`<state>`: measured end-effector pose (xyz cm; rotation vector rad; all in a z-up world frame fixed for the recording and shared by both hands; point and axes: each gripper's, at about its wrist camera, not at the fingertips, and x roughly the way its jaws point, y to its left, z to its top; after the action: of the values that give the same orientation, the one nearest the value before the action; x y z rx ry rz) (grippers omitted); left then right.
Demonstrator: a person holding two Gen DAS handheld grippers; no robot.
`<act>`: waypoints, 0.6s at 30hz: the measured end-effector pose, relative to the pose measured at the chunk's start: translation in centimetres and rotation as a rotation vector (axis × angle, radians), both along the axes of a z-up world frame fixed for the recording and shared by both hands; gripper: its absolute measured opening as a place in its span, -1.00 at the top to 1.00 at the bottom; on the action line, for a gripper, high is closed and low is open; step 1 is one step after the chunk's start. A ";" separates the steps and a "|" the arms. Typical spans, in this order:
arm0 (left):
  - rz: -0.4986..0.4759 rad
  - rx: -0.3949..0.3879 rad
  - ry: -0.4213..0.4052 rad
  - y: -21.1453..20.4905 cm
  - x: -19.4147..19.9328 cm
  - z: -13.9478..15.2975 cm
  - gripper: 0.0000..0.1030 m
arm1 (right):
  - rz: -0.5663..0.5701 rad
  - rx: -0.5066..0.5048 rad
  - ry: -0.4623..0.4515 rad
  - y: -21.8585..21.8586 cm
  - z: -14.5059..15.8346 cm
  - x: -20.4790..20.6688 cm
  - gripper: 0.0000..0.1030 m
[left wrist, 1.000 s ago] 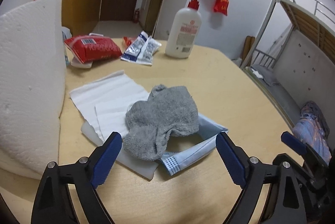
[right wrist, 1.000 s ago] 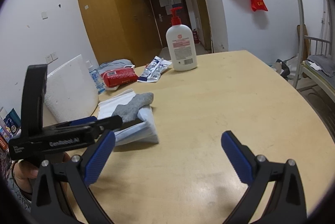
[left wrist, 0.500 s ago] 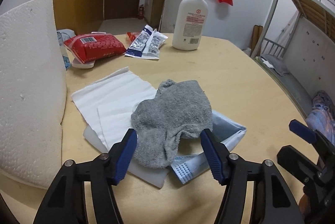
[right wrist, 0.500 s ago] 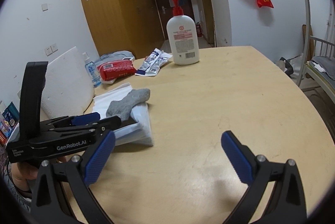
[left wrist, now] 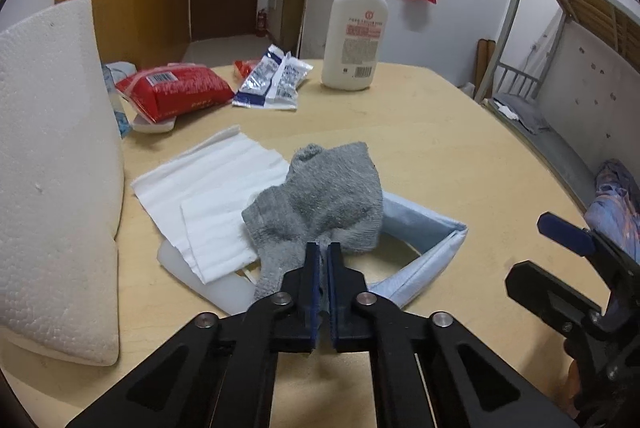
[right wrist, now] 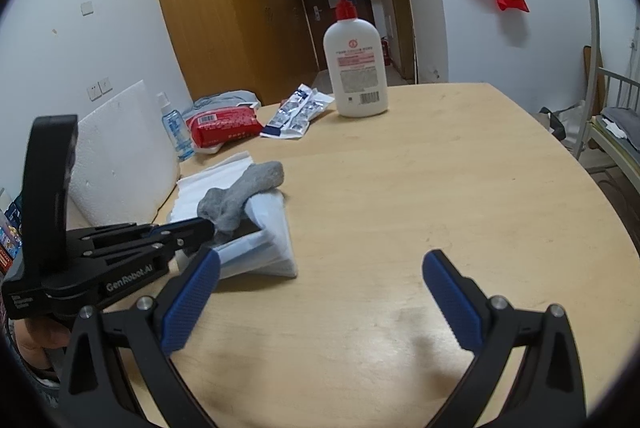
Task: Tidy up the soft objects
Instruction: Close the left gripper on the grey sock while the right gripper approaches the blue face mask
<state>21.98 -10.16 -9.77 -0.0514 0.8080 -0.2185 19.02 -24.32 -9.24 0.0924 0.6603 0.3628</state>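
Now pinched tight on the near edge of the gray sock, left gripper with its blue pads pressed nearly together and only a thin fold of fabric between them. Sock draped over a light blue face mask and white paper tissues on the wooden table, beside a white foam block. Right gripper spread wide above bare tabletop, holding nothing, well apart from the sock.
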 end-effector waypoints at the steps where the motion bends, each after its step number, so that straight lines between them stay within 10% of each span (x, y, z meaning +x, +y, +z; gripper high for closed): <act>1: 0.001 0.000 -0.002 0.0 0.0 0.0 1.00 | -0.001 0.001 0.000 0.0 0.0 0.0 -0.99; 11: -0.026 0.015 -0.042 -0.3 -0.9 1.1 0.99 | 0.003 0.010 -0.009 0.0 0.2 -0.1 -0.99; 18: -0.008 0.053 0.002 -0.4 0.1 0.6 0.54 | 0.006 0.032 -0.018 -0.3 0.4 -0.3 -0.99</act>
<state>22.05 -10.57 -9.14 0.0018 0.8163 -0.2043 18.73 -24.60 -8.83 0.1173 0.6370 0.3798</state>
